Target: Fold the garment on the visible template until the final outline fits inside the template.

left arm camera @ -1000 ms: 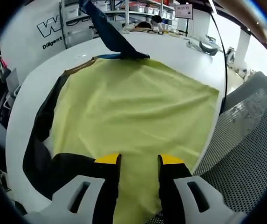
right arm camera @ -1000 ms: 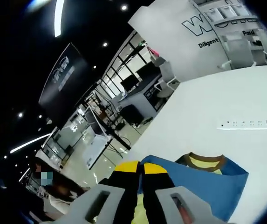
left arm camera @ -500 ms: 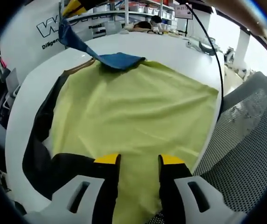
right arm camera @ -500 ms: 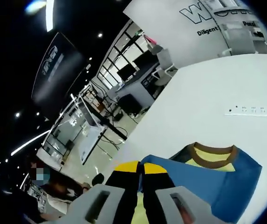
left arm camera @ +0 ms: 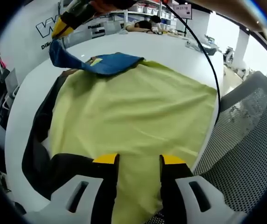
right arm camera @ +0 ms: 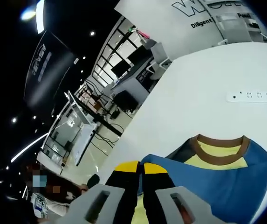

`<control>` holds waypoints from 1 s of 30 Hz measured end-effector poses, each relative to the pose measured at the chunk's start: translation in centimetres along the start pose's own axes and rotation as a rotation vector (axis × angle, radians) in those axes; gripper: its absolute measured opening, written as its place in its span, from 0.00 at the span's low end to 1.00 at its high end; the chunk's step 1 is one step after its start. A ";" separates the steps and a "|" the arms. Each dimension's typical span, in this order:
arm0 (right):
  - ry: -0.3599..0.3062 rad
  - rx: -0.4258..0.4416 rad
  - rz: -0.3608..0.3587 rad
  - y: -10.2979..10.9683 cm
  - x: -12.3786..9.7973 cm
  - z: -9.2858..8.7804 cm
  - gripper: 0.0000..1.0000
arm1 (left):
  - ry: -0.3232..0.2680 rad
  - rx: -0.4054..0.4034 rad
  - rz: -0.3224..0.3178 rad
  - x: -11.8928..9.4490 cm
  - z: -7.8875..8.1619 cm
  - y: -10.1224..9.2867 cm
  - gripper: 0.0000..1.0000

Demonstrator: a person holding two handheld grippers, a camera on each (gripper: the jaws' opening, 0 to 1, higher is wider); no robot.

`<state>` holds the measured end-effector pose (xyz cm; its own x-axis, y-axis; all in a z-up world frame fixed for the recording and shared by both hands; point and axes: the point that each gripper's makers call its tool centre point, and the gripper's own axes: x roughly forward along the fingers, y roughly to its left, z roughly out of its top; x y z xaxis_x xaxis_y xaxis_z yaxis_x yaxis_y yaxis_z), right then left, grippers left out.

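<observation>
Right tool (right arm camera: pixel 140 166) clenched on garment (left arm camera: pixel 128 112) sleeve (right arm camera: pixel 217 191); left tool (left arm camera: pixel 135 161) released above hem.

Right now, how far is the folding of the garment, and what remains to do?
Early stage. The yellow garment lies spread on the dark template. In hand: the right gripper is shut on the blue sleeve, carrying it over the body. The left gripper hovers open over the hem. Left: lay the sleeve down, then fold the rest inside the template.

I see the shirt (left arm camera: pixel 133 116) spread on the bench (left arm camera: pixel 26 107), its far sleeve (left arm camera: pixel 100 63) lifted by the right tool (left arm camera: pixel 61 30).
</observation>
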<state>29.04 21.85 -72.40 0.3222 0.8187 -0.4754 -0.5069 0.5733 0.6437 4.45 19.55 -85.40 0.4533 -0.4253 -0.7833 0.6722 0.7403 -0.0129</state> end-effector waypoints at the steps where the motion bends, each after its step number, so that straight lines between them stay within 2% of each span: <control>1: 0.005 0.005 -0.004 -0.2 0.4 -0.2 0.00 | 0.001 0.003 0.000 0.0 0.0 0.0 0.35; 12: 0.048 0.055 -0.008 -0.8 3.6 -1.8 0.00 | 0.000 -0.001 -0.002 0.0 0.0 0.0 0.35; 30: 0.137 0.025 -0.092 -2.7 8.5 -4.3 0.00 | -0.006 -0.006 -0.009 0.0 0.1 0.1 0.34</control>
<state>29.68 27.12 -80.75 0.2536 0.7512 -0.6094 -0.4599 0.6479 0.6073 4.60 19.56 -85.35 0.4510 -0.4346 -0.7796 0.6727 0.7396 -0.0231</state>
